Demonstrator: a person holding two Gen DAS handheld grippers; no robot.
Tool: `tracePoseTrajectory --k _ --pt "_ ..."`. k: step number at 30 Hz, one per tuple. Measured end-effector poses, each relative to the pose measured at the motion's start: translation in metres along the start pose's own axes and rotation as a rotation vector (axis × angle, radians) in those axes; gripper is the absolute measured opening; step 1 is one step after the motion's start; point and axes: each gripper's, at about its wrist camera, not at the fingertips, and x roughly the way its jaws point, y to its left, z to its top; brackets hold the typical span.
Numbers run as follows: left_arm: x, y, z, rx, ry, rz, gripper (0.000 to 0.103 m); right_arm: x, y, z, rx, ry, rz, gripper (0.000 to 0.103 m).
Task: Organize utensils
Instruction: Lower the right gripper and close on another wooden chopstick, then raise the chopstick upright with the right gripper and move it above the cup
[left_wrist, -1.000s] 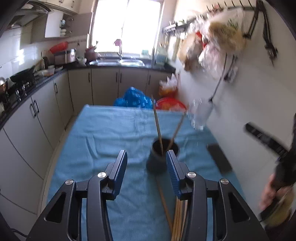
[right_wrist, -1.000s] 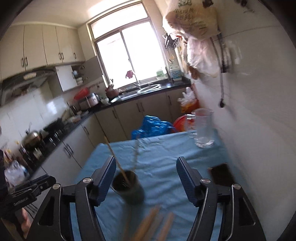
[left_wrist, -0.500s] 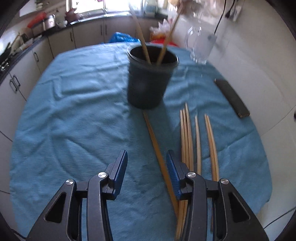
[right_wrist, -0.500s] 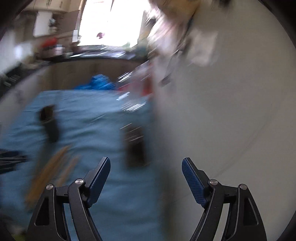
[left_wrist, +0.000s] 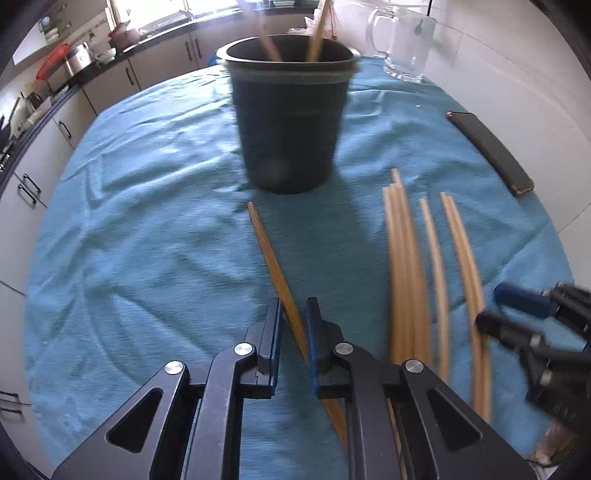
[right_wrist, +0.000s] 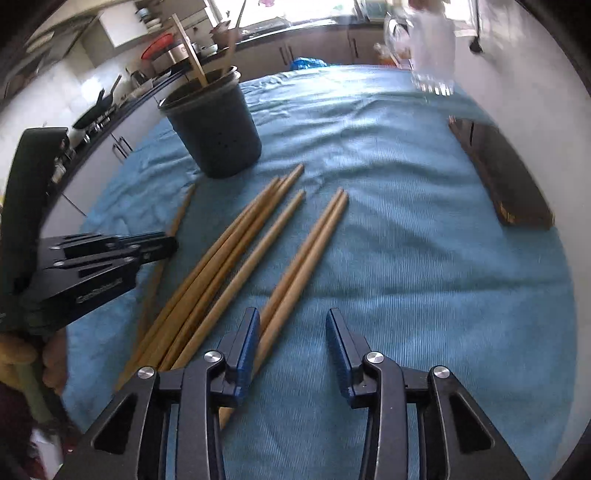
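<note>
Wooden chopstick (left_wrist: 275, 264) is lying between your left gripper (left_wrist: 293, 334) pads as its jaws are closing on it, near the dark utensil holder (left_wrist: 290, 114). Your right gripper (right_wrist: 291, 345) is closing too, hanging unclenched over the blue cloth (right_wrist: 406, 258), its left pad just beside a pair of chopsticks (right_wrist: 306, 258). More loose chopsticks (right_wrist: 221, 251) are lying left of that pair. Far right, a dark phone (right_wrist: 502, 177) and a glass pitcher (left_wrist: 406, 44) are sitting apart.
</note>
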Motion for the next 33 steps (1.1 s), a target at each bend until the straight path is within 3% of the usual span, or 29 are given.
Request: tracePoseTrajectory --k 7,11,18,25,33 --pt "-0.005 0.03 -0.014 -0.011 -0.002 -0.006 0.012 -0.002 -0.013 0.001 -0.01 0.024 -0.081 0.03" --pt "-0.004 0.04 -0.01 -0.039 0.022 -0.064 0.012 -0.003 -0.027 0.005 -0.004 0.054 -0.13 0.03" --pt "0.005 0.065 0.008 -0.155 0.092 -0.193 0.012 0.005 -0.039 0.025 0.043 0.113 -0.139 0.03" --pt "0.014 0.06 0.029 -0.138 0.101 -0.166 0.012 0.02 -0.045 0.052 0.076 0.134 -0.149 0.03" --pt "0.014 0.048 0.041 -0.109 0.07 -0.131 0.012 0.033 -0.036 0.069 0.052 0.127 -0.225 0.03"
